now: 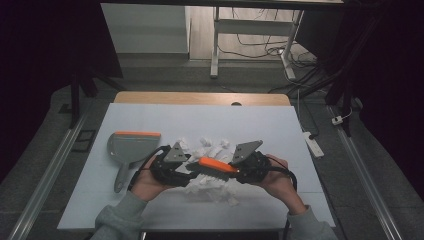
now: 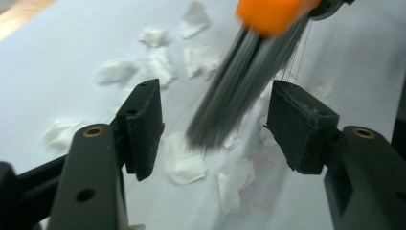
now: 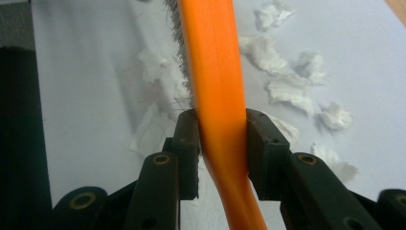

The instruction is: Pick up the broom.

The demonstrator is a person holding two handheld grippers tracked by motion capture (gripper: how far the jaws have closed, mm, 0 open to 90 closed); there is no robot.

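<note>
We are clamping the orange brush in the right gripper; the left gripper, jaws apart, is risking snagging its bristles and scattering paper scraps.

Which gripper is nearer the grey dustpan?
Left. The left gripper sits just right of the dustpan, jaws open around the brush bristles without pressing them. The right gripper is farther right, clamped on the brush's orange handle.
</note>
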